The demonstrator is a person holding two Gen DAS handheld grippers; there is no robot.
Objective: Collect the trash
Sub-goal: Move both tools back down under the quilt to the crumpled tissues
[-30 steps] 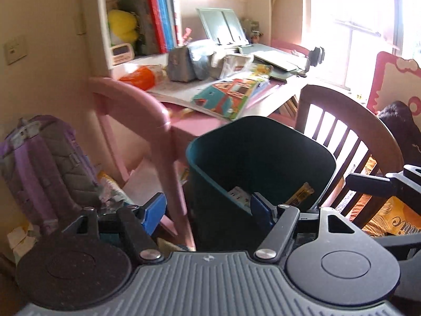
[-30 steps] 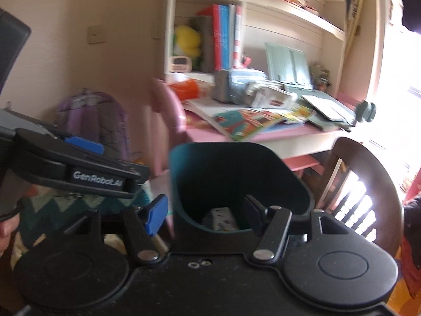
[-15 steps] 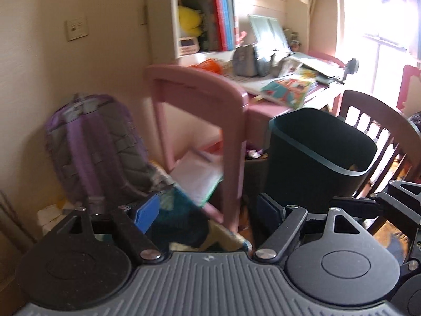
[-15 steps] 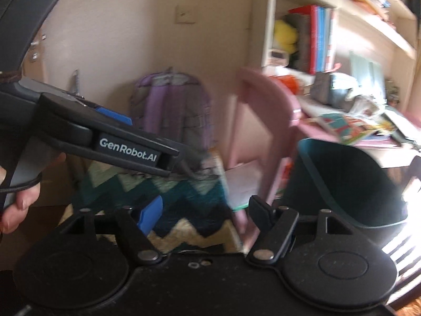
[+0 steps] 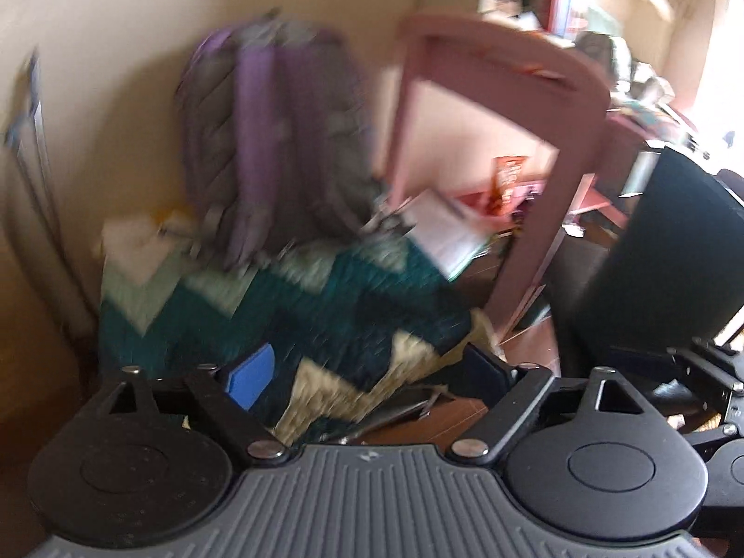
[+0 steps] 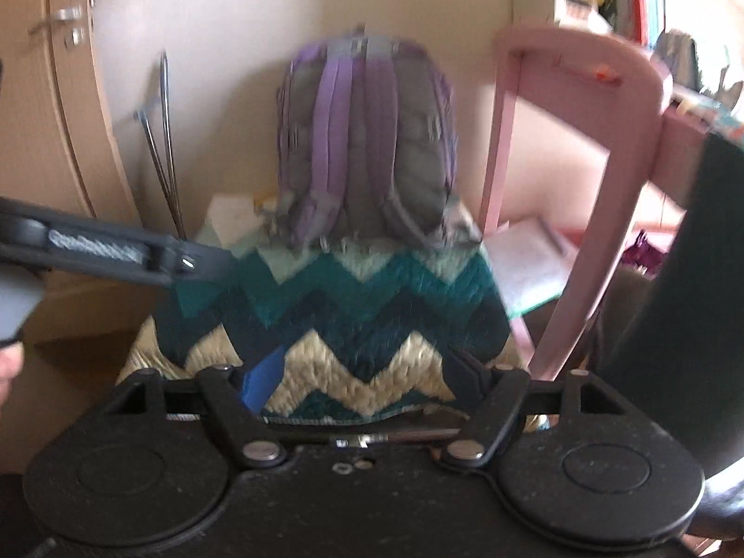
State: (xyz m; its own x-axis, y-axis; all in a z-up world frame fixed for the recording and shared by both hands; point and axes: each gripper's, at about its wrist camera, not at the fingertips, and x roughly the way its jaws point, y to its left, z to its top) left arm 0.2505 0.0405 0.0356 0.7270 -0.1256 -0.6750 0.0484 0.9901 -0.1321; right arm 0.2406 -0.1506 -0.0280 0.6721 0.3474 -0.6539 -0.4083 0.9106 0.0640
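Note:
The dark green bin [image 5: 660, 255] stands at the right edge, also in the right wrist view [image 6: 688, 279]. My left gripper [image 5: 367, 369] hangs over a teal zigzag rug [image 5: 325, 316], its jaws opening with nothing between them. My right gripper [image 6: 367, 374] is over the same rug [image 6: 335, 316], its jaws also opening and empty. The left gripper's body [image 6: 116, 251] crosses the right wrist view at the left. An orange wrapper [image 5: 507, 176] and white paper [image 5: 441, 232] lie under the pink desk. Both pictures are blurred.
A purple and grey backpack [image 6: 367, 139] leans on the wall behind the rug. A pink desk frame [image 6: 581, 186] stands between rug and bin. Thin metal rods [image 6: 162, 149] lean beside a door [image 6: 65, 18]. A thin metal object [image 6: 381, 439] lies on the floor.
Both views have swung left and down, from the bin's inside to the rug and backpack. The bin has slid to the right edge. Both grippers' jaws stand wider.

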